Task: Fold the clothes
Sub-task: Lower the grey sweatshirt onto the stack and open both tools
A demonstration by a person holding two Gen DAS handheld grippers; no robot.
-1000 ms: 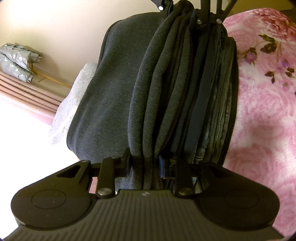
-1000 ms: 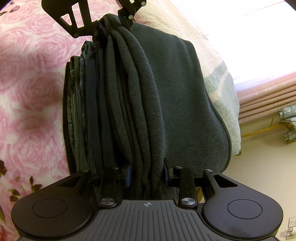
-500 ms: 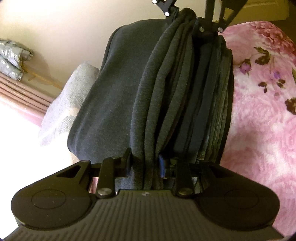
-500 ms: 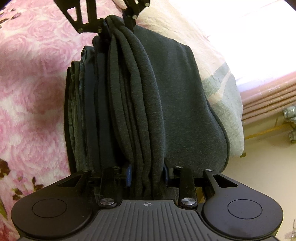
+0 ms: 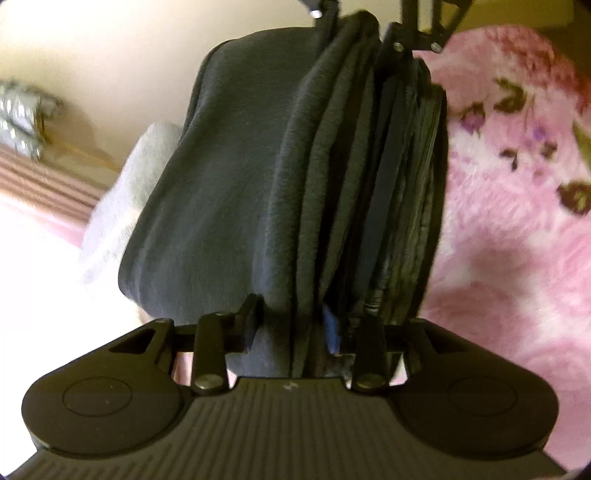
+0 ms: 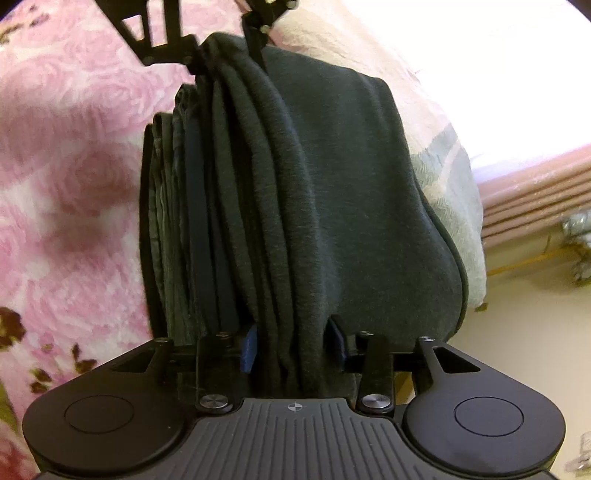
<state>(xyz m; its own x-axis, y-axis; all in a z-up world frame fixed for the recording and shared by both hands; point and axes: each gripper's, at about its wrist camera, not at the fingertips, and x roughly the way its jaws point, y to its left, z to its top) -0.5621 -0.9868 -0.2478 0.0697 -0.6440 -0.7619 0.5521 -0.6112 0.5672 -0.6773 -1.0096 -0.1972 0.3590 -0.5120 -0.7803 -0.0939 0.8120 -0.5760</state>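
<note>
A folded dark grey fleece garment lies on a pile of other folded dark clothes on the bed. My left gripper is at one end of its bunched folds and my right gripper at the opposite end. Each shows at the top of the other's view: the right gripper and the left gripper. Both pairs of jaws are opening. The folds still fill the gap between them. The blue pads stand just off the cloth.
A pink floral blanket covers the bed beside the pile. A pale patterned cover hangs at the bed's edge under the garment. Beyond that edge are a cream floor, pink ribbed fabric and foil-wrapped pipes.
Both grippers' jaws have spread a little, so more of their blue pads shows beside the folds. The garment and the pile have stayed in place.
</note>
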